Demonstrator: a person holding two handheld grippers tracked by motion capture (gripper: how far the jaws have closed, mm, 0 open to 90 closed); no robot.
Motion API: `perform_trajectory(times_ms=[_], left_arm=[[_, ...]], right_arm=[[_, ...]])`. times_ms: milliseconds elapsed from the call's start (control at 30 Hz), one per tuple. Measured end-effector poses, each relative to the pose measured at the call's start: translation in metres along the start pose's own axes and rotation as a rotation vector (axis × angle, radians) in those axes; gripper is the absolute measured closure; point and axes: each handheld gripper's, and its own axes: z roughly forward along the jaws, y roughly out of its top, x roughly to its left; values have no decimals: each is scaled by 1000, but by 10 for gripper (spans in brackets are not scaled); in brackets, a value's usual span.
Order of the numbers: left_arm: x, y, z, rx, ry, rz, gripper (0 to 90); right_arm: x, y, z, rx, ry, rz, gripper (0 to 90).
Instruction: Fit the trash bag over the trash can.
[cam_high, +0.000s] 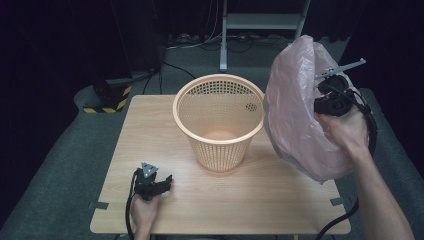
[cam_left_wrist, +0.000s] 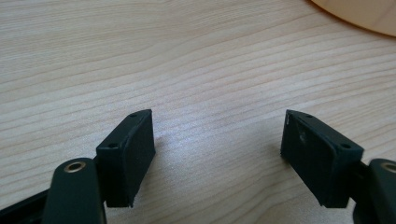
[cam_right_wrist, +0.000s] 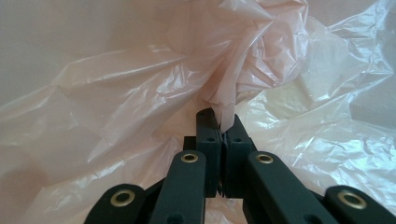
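Left tongs (cam_high: 161, 184) are resting low on the near left part of the wooden table (cam_high: 280, 200), held by the left hand (cam_high: 143, 209). In the left gripper view the left tongs (cam_left_wrist: 217, 158) are standing wide apart with bare wood grain between them, gripping nothing.

Orange mesh basket (cam_high: 219, 120) is standing upright at the centre of the table, mouth up, well apart from the left tongs; its edge is showing at the top right of the left gripper view (cam_left_wrist: 359, 14).

Right hand (cam_high: 347, 131) is holding the right tongs (cam_high: 325, 90) up above the table's right side. In the right gripper view the right tongs (cam_right_wrist: 223, 126) are closing tight on a pinched fold of the pink plastic bag (cam_right_wrist: 140, 93). The bag (cam_high: 295, 115) is hanging crumpled just beside the basket's right side, off the table.
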Motion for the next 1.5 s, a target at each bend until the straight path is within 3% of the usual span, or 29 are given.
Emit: perform_trajectory(times_ms=[233,1500], left_arm=[[0,0,0,0,1,2,258],[0,0,0,0,1,1,259]], right_arm=[[7,12,-1,-1,11,-16,881],[58,63,27,-16,101,-86,881]])
